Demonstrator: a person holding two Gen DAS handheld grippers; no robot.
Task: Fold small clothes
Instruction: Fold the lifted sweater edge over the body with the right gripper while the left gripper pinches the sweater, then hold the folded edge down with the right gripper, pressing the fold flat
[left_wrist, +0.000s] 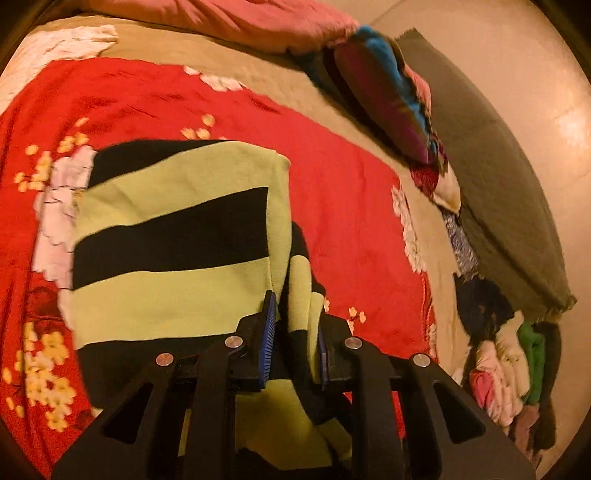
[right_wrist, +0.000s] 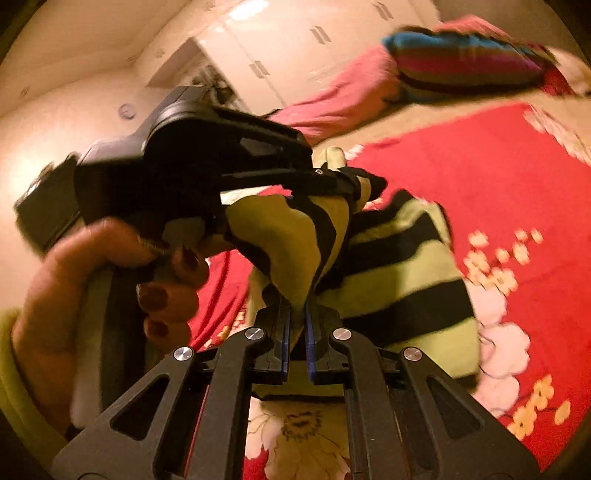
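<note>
Two tongs pinch one striped sweater (left_wrist: 177, 236): left tongs (left_wrist: 295, 332) and right tongs (right_wrist: 297, 332) both squeeze its cloth above the red blanket (left_wrist: 351, 192).

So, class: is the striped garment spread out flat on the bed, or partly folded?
Partly folded. In the left wrist view the striped garment has one layer doubled over another, and both grippers, left and right, pinch bunched cloth.
</note>
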